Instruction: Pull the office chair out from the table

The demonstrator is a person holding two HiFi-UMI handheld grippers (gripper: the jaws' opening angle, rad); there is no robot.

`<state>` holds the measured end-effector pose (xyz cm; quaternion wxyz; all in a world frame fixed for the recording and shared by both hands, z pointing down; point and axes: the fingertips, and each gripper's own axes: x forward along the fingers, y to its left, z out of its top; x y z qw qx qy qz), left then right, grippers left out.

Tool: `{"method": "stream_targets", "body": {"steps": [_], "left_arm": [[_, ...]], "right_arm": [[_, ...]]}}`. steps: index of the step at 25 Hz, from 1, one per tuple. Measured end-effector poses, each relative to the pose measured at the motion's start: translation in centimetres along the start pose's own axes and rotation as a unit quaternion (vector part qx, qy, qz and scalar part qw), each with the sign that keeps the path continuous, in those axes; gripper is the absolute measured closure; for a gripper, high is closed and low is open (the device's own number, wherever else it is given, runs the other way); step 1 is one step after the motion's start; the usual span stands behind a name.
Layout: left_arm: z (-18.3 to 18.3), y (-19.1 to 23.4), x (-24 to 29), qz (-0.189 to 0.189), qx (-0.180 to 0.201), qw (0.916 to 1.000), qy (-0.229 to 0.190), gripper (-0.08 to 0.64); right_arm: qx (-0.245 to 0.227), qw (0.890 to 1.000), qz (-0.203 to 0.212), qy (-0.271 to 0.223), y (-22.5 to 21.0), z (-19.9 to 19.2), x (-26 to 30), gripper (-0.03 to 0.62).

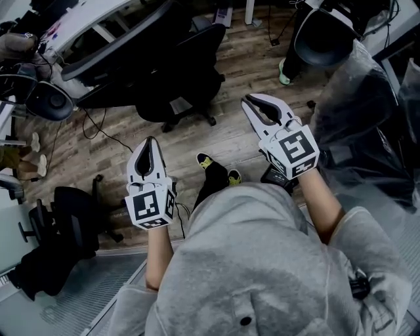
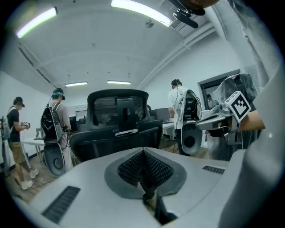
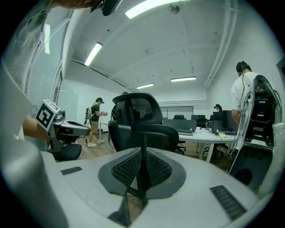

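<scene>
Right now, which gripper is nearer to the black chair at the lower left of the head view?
Left. The left gripper is just right of that chair; the right gripper is much farther to the right.

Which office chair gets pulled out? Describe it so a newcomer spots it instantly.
Start at the long white table along the head view's top left. The black mesh-backed office chair on a wheeled star base stands at its edge. The other black chair, lower left, sits far from that table.

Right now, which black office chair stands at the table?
The office chair at the head view's top centre, beside the white table; the other chair sits apart, lower left.
</scene>
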<state>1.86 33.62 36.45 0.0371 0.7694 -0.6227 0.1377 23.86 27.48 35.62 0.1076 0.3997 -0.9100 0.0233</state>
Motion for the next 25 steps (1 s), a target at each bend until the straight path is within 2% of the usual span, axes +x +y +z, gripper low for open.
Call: {"method": "stream_targets", "body": {"steps": [10,25], "left_arm": [[-0.7,-1.3,-1.3,0.001,0.001,1.0000,0.008,0.548],[-0.9,-0.3,-1.1,0.009,-0.005,0.9999,0.009,0.548]], "right_arm": [[-0.012,1.000,0.003,0.001,1.4,-0.8,-1.4,0.535],[-0.017,1.000,0.005,0.000,1.6,-0.4,-0.6,0.535]]}}
